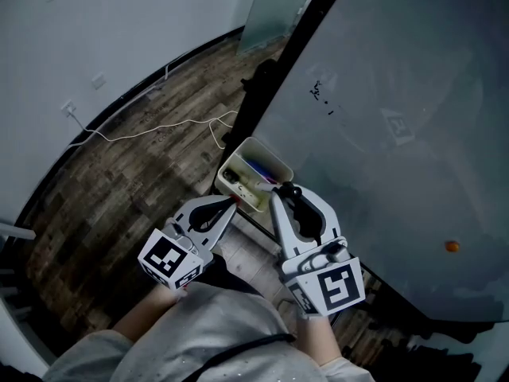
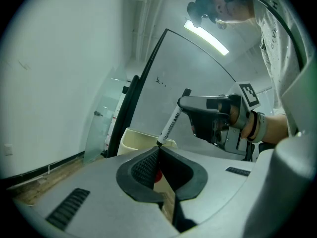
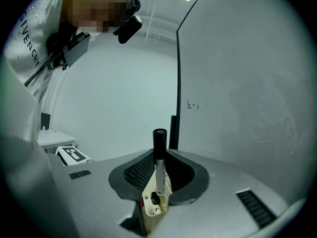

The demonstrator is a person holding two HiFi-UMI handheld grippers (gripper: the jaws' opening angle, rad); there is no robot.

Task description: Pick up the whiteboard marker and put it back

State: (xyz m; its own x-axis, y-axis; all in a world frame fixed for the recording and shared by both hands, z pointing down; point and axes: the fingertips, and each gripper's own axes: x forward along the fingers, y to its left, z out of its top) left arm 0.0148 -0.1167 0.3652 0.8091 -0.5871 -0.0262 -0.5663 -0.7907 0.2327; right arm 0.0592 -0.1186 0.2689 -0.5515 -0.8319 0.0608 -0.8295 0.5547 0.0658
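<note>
2 hand-held 2-jaw grippers side by side at the near end of the head view, both aimed at a cream rectangular plastic tray (image 1: 275, 160) mounted at the left edge of a large grey whiteboard (image 1: 398, 94).

Right gripper (image 3: 159, 156): clamped on a slim whiteboard marker with white barrel and black cap (image 3: 159, 175), ribbed pads pressing the barrel from both sides. Stands upright between the jaws in the right gripper view, cap on top and clear above the pads. Slants down and to the left from that gripper in the left gripper view, lower end toward the tray. Sits just beside the tray's near right corner in the head view, held in the air and not inside; cannot tell whether over the rim.

Left gripper (image 2: 158, 149): jaws together at the tips, nothing between the pads. Tip close to the tray's near rim, just left of the right gripper.

Inside the tray: several other pens, among them 1 blue-purple pen (image 1: 258, 168).

Around: dark wood-plank floor (image 1: 119, 189) on the left, thin white cable (image 1: 159, 130) trailing across it toward a white wall socket (image 1: 70, 108). Small black scribbles (image 1: 318, 94) on the board's far part, small round orange magnet (image 1: 452, 246) at its right. Grey sleeves (image 1: 199, 325) nearest the camera.
</note>
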